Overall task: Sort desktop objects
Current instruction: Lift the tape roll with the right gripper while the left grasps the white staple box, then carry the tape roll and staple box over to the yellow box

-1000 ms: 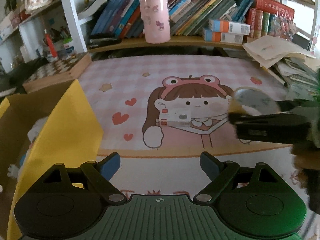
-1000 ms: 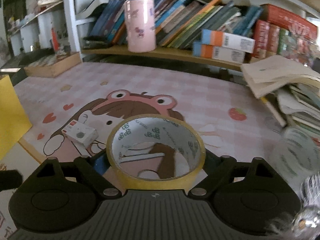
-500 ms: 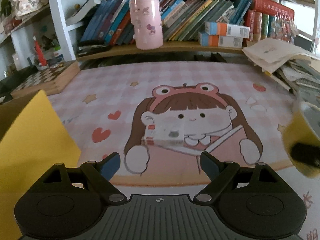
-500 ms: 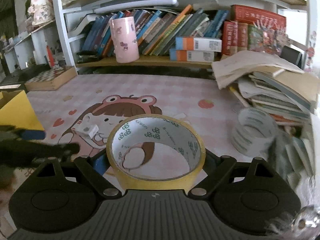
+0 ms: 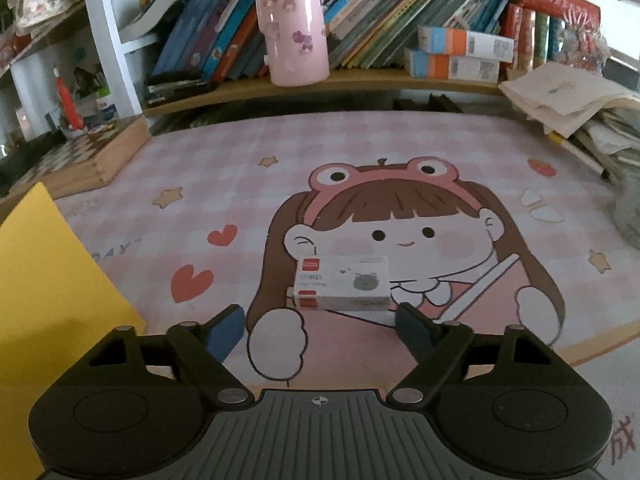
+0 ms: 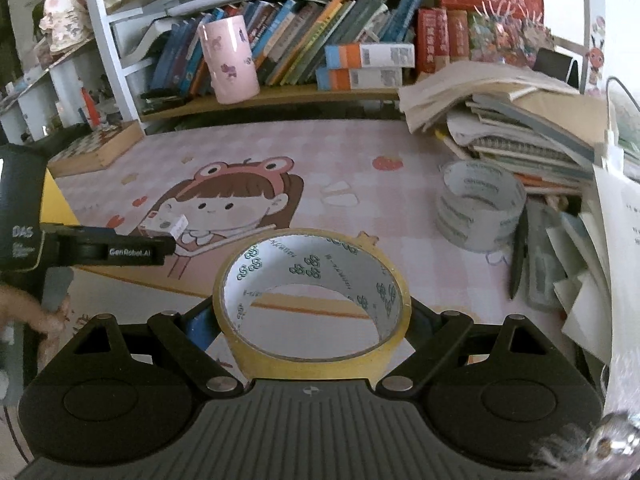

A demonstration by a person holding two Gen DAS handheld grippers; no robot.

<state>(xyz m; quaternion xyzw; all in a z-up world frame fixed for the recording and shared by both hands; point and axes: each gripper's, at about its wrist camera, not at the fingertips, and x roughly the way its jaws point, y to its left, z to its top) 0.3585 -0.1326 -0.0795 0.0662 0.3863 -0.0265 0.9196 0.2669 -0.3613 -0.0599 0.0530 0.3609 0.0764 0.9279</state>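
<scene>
Right tongs (image 6: 312,320) grip yellow tape roll (image 6: 312,300) (held upright-ish). Left tongs (image 5: 320,320), jaws just closing but spread, nothing between; small white box (image 5: 342,284) just beyond at 12 o'clock on table (image 5: 360,148). Grey tape stack (image 6: 480,208) at 2 o'clock.

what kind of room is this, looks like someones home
Most likely a child's study desk at home: a crowded bookshelf, a pink cartoon desk mat, and a messy pile of notebooks and papers.

Yellow box (image 5: 52,300) cut by left edge; paper stack (image 6: 600,264) blurred.
</scene>
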